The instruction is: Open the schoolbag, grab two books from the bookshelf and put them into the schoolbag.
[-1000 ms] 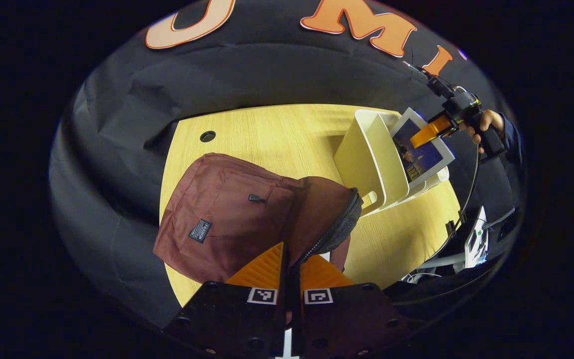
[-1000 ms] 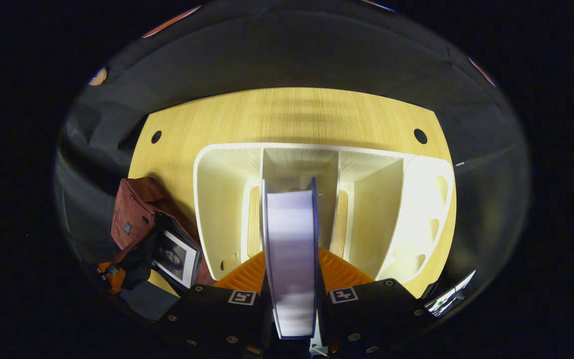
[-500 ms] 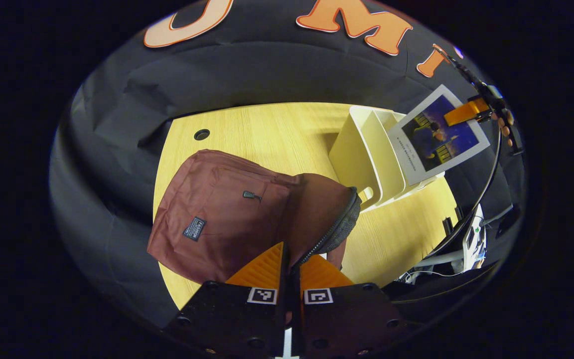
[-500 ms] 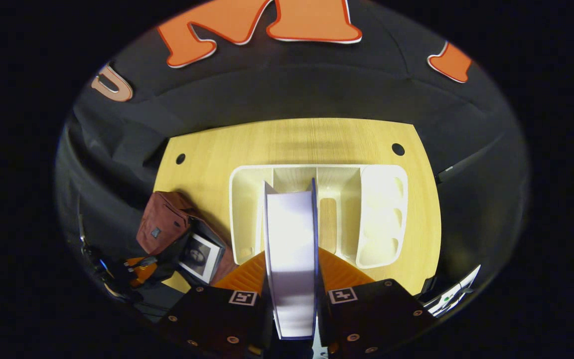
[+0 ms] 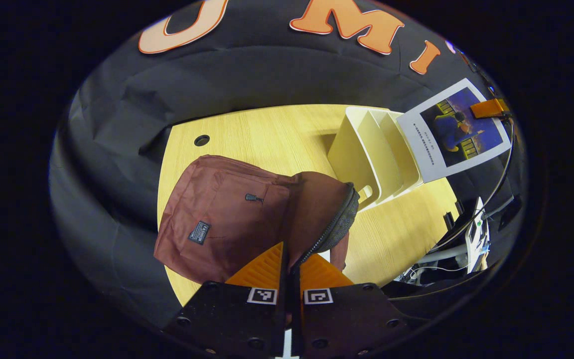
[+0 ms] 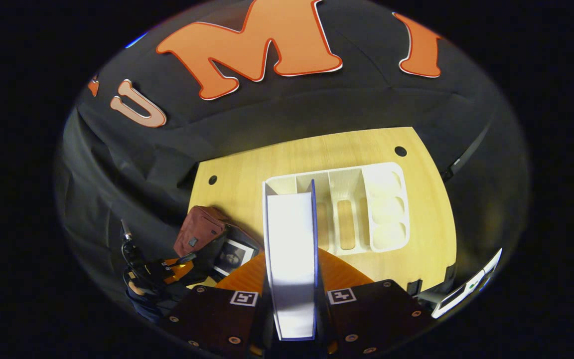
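Right hand-held gripper (image 6: 292, 279) clamps a book (image 6: 291, 259); left hand-held gripper (image 5: 289, 271) pinches the schoolbag's (image 5: 227, 209) opening (zipper edge).

- Maroon fabric schoolbag (image 5: 227, 209): dark red-brown cloth, a small dark label with pale lettering on its front, a grey zipper band along its open edge.
- Cream plastic bookshelf (image 6: 361, 209): pale cream all over.
- Light wooden table (image 5: 267, 134): yellow wood with fine grain and dark round holes.
- White-bordered book (image 5: 454, 128): cover picture in deep blue with yellow details.
- Second book inside the bag (image 6: 229, 255): white border round a black-and-white picture.
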The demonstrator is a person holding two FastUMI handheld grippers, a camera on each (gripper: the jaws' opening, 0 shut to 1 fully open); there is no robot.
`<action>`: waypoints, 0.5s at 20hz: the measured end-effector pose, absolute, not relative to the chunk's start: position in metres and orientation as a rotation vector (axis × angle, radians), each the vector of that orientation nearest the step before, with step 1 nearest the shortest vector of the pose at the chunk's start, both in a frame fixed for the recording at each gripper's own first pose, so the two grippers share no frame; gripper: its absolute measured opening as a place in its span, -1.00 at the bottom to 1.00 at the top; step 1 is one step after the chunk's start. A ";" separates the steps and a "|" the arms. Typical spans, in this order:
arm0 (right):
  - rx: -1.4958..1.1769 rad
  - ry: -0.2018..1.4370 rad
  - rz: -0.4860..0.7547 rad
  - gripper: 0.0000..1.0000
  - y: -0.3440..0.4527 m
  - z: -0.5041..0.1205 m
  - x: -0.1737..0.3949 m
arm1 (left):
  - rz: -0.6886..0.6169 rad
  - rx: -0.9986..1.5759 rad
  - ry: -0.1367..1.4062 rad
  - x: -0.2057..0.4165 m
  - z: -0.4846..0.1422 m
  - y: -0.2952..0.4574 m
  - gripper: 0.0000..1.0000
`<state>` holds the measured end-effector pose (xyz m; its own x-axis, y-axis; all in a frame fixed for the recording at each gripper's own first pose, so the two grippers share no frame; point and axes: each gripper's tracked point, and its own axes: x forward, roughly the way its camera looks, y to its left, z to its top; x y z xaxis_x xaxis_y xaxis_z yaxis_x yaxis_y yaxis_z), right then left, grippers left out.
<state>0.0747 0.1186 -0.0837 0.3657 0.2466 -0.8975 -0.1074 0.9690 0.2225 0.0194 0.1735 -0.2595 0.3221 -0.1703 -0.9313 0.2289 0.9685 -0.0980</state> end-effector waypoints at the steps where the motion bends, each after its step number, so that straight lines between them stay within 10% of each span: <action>1: 0.154 1.167 0.237 -0.29 0.122 -0.084 0.068 | -0.266 0.058 1.216 0.019 -0.257 0.173 -0.88; 10: 0.380 1.207 0.372 -0.31 0.199 -0.134 -0.010 | -0.288 0.119 1.220 0.013 -0.245 0.172 -0.89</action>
